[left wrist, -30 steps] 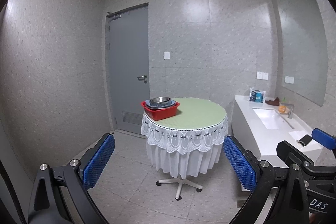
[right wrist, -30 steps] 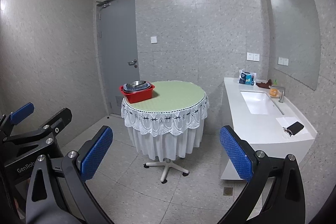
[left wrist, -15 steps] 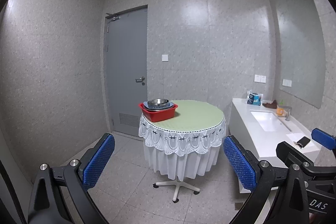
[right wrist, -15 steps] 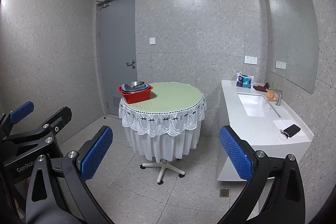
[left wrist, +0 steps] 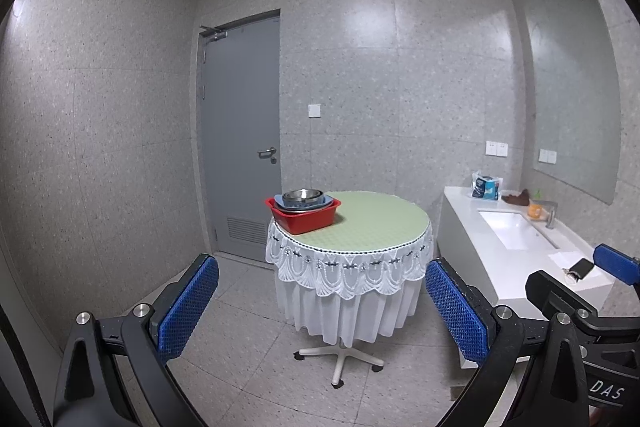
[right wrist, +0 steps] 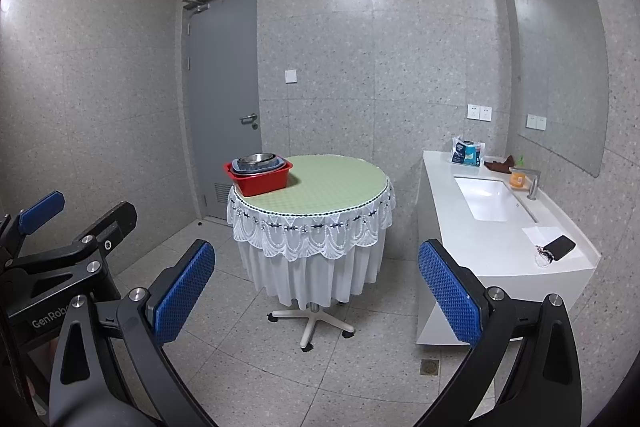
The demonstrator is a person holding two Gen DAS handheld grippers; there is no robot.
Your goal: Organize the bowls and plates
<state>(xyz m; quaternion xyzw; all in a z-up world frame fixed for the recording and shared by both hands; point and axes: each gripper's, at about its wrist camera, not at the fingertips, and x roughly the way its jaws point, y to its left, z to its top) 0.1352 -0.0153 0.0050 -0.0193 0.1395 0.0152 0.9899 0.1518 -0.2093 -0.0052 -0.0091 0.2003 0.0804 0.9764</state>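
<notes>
Because the round table [left wrist: 360, 227] stands far ahead of both wide-open, empty claws, the left claw [left wrist: 322, 311] and the right claw [right wrist: 316, 291], a clumsy reach could bump the red tub [left wrist: 306, 217] near its edge and spill the stacked bowls [left wrist: 303, 195].

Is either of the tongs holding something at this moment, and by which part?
Nothing is held. The left tongs and the right tongs are both open and empty, far from the red basin of dishes.
</notes>
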